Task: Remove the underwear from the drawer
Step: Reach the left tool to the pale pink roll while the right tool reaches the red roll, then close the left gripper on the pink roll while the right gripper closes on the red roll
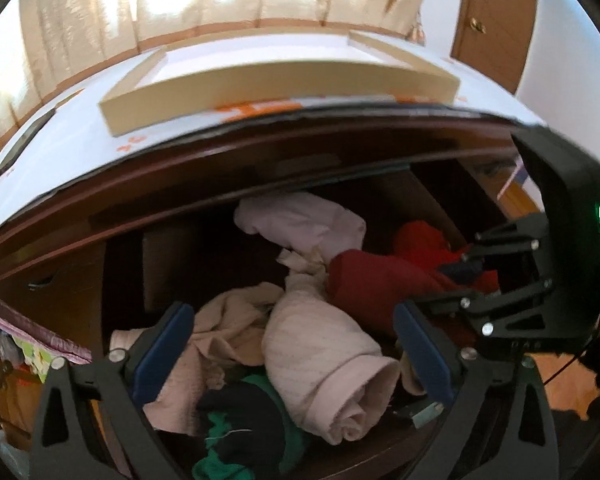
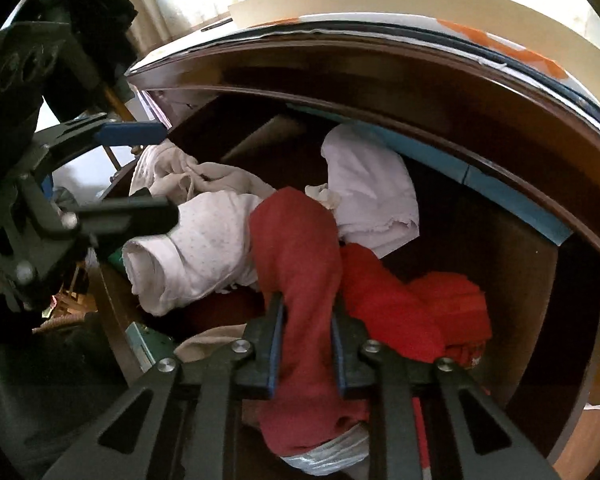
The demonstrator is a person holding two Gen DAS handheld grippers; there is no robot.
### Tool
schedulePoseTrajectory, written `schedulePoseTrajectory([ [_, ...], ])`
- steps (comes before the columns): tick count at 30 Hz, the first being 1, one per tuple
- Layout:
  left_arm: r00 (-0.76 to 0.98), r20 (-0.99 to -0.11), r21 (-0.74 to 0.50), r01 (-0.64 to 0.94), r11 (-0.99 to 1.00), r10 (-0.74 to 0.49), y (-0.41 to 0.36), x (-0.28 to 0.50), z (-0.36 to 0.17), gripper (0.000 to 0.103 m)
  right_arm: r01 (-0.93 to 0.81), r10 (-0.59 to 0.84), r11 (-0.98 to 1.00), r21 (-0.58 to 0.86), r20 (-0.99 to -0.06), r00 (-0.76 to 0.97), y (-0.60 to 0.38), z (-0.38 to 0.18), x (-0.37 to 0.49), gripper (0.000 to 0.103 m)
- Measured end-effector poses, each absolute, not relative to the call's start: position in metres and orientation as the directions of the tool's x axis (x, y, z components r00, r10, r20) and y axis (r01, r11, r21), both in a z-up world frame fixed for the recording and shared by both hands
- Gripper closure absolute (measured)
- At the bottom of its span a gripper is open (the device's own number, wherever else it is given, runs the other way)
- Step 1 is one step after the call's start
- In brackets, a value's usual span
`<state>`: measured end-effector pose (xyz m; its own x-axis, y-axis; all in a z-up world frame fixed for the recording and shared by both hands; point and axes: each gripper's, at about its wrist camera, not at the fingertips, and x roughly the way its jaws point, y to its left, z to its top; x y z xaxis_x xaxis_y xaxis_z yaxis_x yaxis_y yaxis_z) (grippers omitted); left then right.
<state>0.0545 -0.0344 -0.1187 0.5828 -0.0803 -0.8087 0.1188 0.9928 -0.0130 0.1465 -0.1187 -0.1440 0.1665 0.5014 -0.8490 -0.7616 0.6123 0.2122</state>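
One dark red underwear is clenched in the right claw yet lies in the drawer toward twelve o'clock, unlifted, while the left claw gapes empty.

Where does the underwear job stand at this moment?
Done: the drawer stands open. In hand: the right gripper has its jaws shut on the dark red garment, which still lies in the drawer. The left gripper is open over the rolled pink garment. Left: lifting the red piece out.
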Motion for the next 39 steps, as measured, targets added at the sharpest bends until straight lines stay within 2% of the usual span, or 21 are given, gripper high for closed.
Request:
schedulePoseTrajectory([
  [3,0.563,-0.823,-0.003,0.133,0.991,-0.078,-0.041,0.056,-0.125,0.005,-0.755,0.49,0.606,0.249,-0.865,0.108,-0.114,-0.151,0.153,0.078],
  [4,0.561,-0.824,0.001,0.136,0.991,-0.076,-0.042,0.055,-0.126,0.005,-0.752,0.484,0.605,0.262,-0.871,0.086,-0.112,-0.153,0.156,0.07],
  [5,0.558,-0.826,0.005,0.141,0.99,-0.075,-0.043,0.055,-0.126,0.005,-0.747,0.474,0.605,0.276,-0.879,0.059,-0.111,-0.157,0.159,0.067],
  [10,0.523,-0.848,-0.001,0.163,0.987,-0.087,-0.046,0.058,-0.136,0.005,-0.742,0.441,0.599,0.3,-0.898,-0.007,-0.103,-0.17,0.162,0.067],
  [13,0.491,-0.864,-0.028,0.166,0.986,-0.108,-0.046,0.061,-0.146,0.005,-0.741,0.441,0.605,0.289,-0.897,0.011,-0.103,-0.17,0.162,0.073],
  [16,0.476,-0.871,-0.052,0.154,0.987,-0.12,-0.044,0.065,-0.153,0.009,-0.736,0.464,0.613,0.288,-0.885,0.041,-0.108,-0.166,0.161,0.075],
  [17,0.474,-0.872,-0.058,0.15,0.987,-0.124,-0.043,0.065,-0.154,0.011,-0.732,0.473,0.615,0.294,-0.88,0.044,-0.109,-0.165,0.163,0.076],
  [19,0.469,-0.871,-0.087,0.148,0.985,-0.147,-0.041,0.065,-0.156,0.024,-0.724,0.497,0.616,0.311,-0.866,0.052,-0.113,-0.163,0.164,0.076],
  [21,0.468,-0.868,-0.103,0.152,0.983,-0.163,-0.041,0.064,-0.156,0.031,-0.724,0.504,0.618,0.308,-0.862,0.063,-0.115,-0.16,0.163,0.076],
  [22,0.468,-0.867,-0.106,0.16,0.981,-0.17,-0.041,0.063,-0.156,0.039,-0.726,0.506,0.617,0.304,-0.86,0.069,-0.115,-0.159,0.162,0.076],
  [24,0.47,-0.866,-0.102,0.17,0.98,-0.172,-0.042,0.061,-0.156,0.044,-0.726,0.51,0.619,0.301,-0.856,0.08,-0.117,-0.157,0.161,0.076],
  [26,0.468,-0.865,-0.105,0.186,0.977,-0.182,-0.043,0.059,-0.157,0.056,-0.727,0.52,0.616,0.303,-0.85,0.087,-0.118,-0.157,0.161,0.076],
  [29,0.477,-0.859,-0.106,0.193,0.975,-0.188,-0.042,0.057,-0.155,0.066,-0.731,0.539,0.612,0.302,-0.836,0.106,-0.125,-0.152,0.158,0.076],
  [33,0.499,-0.845,-0.11,0.191,0.975,-0.194,-0.038,0.052,-0.146,0.072,-0.73,0.565,0.613,0.301,-0.813,0.14,-0.135,-0.144,0.155,0.076],
  [39,0.541,-0.822,-0.077,0.202,0.976,-0.177,-0.039,0.045,-0.13,0.073,-0.714,0.598,0.626,0.312,-0.781,0.183,-0.145,-0.138,0.155,0.076],
])
